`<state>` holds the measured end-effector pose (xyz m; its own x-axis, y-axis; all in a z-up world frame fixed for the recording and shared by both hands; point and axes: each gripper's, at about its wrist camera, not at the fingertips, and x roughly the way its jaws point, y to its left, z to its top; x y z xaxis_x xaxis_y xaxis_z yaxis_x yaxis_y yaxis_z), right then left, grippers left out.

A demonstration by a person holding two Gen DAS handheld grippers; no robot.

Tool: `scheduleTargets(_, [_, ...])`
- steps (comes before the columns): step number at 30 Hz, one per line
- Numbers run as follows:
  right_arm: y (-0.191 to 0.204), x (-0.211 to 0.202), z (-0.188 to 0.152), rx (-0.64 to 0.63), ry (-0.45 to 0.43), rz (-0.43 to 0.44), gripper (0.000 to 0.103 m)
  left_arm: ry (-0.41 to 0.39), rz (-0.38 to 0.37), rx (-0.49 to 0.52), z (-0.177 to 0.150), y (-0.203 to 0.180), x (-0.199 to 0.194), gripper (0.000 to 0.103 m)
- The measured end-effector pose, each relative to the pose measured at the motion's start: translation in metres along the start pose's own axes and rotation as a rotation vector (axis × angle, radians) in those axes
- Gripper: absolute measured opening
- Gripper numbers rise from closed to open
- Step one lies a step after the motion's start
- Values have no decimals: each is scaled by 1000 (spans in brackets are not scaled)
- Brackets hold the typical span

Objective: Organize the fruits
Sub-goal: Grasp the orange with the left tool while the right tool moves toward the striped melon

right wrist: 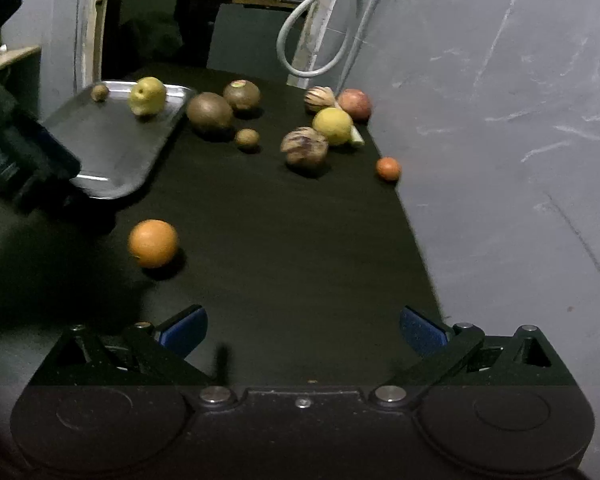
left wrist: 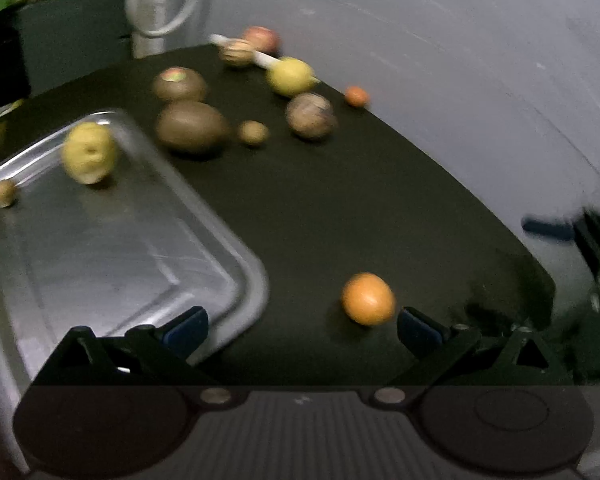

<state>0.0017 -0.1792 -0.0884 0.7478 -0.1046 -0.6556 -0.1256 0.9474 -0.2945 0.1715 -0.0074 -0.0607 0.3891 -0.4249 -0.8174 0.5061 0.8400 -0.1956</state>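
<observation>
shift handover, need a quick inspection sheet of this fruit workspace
Surface: black table.
Job's things: metal tray holding a yellow apple and a small brown fruit; large orange, small orange, kiwis and other fruit loose on the table.
Clutter: nothing seen.
Grippers: left gripper open, empty; right gripper open, empty.
Cables: grey hose looped on the wall.
Surroundings: grey wall, dim shelving behind.

near table [right wrist: 300, 260] bare; orange [right wrist: 153, 243] left; fruit cluster [right wrist: 304, 148] far.
</observation>
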Motion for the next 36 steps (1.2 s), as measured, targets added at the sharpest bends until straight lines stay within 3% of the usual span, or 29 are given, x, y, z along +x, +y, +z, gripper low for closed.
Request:
scheduleTargets(7, [-23, 8, 6, 56, -19, 48, 102, 41, -18, 123, -14, -24, 13, 102])
scheduleTargets(16, [-39, 37, 38, 24, 4, 198, 102, 25, 3, 156, -15, -36, 22, 95])
scheduleTargets(21, [-48, 61, 64, -36, 26, 279, 99, 8, -19, 118, -12, -38, 29, 88])
scheduleTargets(27, [-56, 90, 90, -83, 39, 347, 95, -37, -2, 82, -3, -38, 35, 74])
scheduleTargets(29, [-57, 101, 96, -87, 48, 363, 95, -52, 12, 90, -1, -39, 37, 63])
scheduleTargets(36, [-58, 139, 112, -72, 72, 414, 88, -91, 19, 102, -3, -44, 39, 43])
